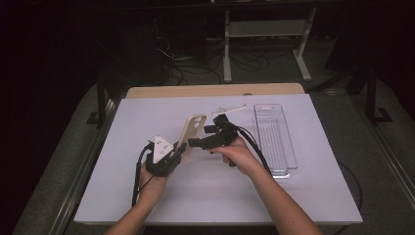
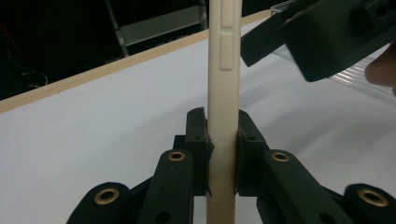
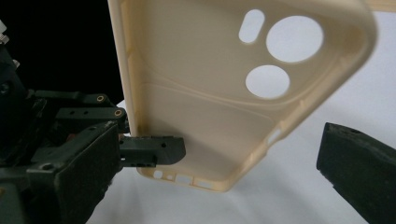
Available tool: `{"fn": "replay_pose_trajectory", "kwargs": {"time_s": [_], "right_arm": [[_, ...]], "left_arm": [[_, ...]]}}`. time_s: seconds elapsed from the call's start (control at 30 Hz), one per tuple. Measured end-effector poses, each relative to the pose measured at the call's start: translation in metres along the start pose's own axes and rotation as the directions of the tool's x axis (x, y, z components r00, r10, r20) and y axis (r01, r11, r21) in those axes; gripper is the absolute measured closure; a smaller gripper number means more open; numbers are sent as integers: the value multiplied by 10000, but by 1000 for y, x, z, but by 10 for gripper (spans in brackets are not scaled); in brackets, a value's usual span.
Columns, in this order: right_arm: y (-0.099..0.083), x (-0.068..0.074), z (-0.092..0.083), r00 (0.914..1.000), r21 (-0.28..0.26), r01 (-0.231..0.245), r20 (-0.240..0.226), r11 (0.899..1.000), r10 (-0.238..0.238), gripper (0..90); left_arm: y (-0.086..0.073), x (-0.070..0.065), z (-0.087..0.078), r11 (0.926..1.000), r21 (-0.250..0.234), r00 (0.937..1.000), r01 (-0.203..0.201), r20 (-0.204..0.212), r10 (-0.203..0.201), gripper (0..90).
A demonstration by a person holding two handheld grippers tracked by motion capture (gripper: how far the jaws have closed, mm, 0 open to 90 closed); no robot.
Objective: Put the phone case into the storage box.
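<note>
A cream phone case [image 1: 192, 130] is held upright above the white worktop [image 1: 215, 196], left of centre, pinched at its lower end by the left claw [image 2: 222, 154]. In the left gripper view both jaws are seen pressed against the case's thin edge. Just right of the case, the right claw [image 1: 197, 142] is held spread, its jaws apart and touching nothing, with one jaw visible at the lower right of the right gripper view. A small white part [image 1: 228, 109] and a clear tray [image 1: 274, 139] are seen further right on the worktop.
</note>
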State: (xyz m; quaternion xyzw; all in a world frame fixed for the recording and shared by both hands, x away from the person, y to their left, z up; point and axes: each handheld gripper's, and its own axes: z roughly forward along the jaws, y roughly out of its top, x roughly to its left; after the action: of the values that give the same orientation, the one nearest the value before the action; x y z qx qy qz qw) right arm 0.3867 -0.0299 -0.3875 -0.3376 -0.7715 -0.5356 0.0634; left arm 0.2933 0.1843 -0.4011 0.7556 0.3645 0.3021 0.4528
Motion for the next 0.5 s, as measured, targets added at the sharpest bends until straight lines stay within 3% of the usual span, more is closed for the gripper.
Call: {"fn": "replay_pose_trajectory", "kwargs": {"time_s": [0.5], "right_arm": [[-2, 0, 9, 9983, -348, -525, -253, 9980, 516, 0]], "left_arm": [[0, -13, 3, 9997, 8, 9992, -262, 296, 261, 790]]}}
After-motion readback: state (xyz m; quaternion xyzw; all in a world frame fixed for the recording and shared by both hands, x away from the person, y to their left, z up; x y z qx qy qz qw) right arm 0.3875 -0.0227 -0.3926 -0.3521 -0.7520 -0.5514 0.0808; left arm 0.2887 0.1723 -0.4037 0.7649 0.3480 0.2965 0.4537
